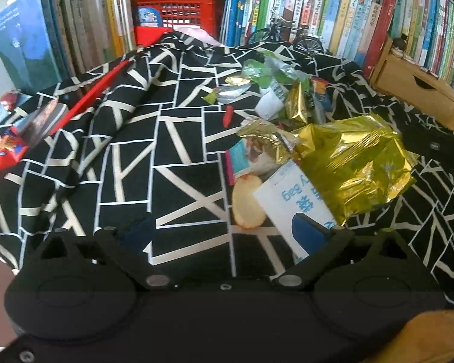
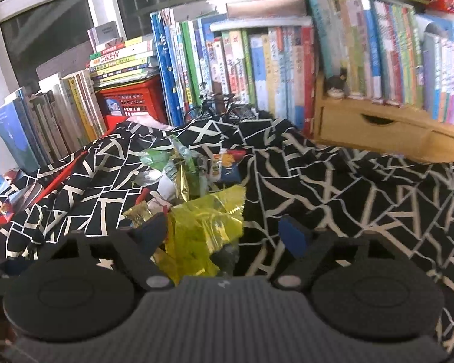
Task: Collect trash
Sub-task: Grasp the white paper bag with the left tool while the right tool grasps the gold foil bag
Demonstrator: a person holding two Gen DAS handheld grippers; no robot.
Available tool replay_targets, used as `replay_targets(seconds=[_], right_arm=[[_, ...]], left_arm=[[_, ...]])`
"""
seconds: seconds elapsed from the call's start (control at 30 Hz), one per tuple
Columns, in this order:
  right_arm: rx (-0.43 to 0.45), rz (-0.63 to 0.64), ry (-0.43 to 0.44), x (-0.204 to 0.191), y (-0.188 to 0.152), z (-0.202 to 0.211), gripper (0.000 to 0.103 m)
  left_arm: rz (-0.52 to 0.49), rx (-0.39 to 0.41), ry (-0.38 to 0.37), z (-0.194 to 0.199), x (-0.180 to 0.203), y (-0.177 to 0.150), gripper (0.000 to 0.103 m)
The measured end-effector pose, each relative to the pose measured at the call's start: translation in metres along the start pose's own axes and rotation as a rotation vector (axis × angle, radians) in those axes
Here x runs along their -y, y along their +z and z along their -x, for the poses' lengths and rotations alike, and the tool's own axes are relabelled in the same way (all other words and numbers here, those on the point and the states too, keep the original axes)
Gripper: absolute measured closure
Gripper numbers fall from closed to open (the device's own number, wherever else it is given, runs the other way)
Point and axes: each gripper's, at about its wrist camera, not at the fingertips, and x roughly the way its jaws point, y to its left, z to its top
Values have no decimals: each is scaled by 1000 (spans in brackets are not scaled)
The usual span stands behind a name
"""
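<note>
Left tool (image 1: 224, 236) spread wide, empty, low over patterned cloth (image 1: 130, 163). Right tool (image 2: 224, 236) also spread, gold wrapper (image 2: 205, 227) between fingers, ungripped. Trash pile (image 1: 284, 99) mid-cloth; books (image 1: 333, 9), red crate (image 1: 178, 15), toy bicycle (image 1: 287, 34) behind.

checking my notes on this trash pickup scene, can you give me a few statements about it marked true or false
1. The table is covered by a black cloth with white lines. True.
2. The gold foil bag lies among other wrappers. True.
3. The left hand-held gripper is shut on the gold foil bag. False: its fingers stand wide apart, holding nothing.
4. A model bicycle stands in front of the books. True.
5. The crate behind the cloth is blue. False: it is red.
6. The right hand-held gripper is shut. False: it is open, with the gold foil bag between its fingers.
</note>
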Motion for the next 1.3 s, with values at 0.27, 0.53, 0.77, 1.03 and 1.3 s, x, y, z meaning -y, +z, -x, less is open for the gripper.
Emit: replay_targets(seconds=[0.27, 0.53, 0.77, 1.03, 1.3], right_arm=[[-99, -13, 35, -1, 4, -45, 52], [-61, -20, 60, 14, 11, -24, 57], [-11, -48, -16, 40, 8, 3, 58], [12, -102, -103, 71, 0, 16, 58], [11, -131, -127, 83, -10, 22, 58]], left_arm=[[52, -6, -76, -12, 6, 0, 9], [111, -65, -191, -29, 26, 7, 26], [50, -104, -164, -50, 60, 12, 26], [118, -208, -79, -85, 75, 3, 26], [146, -176, -81, -83, 78, 2, 51]])
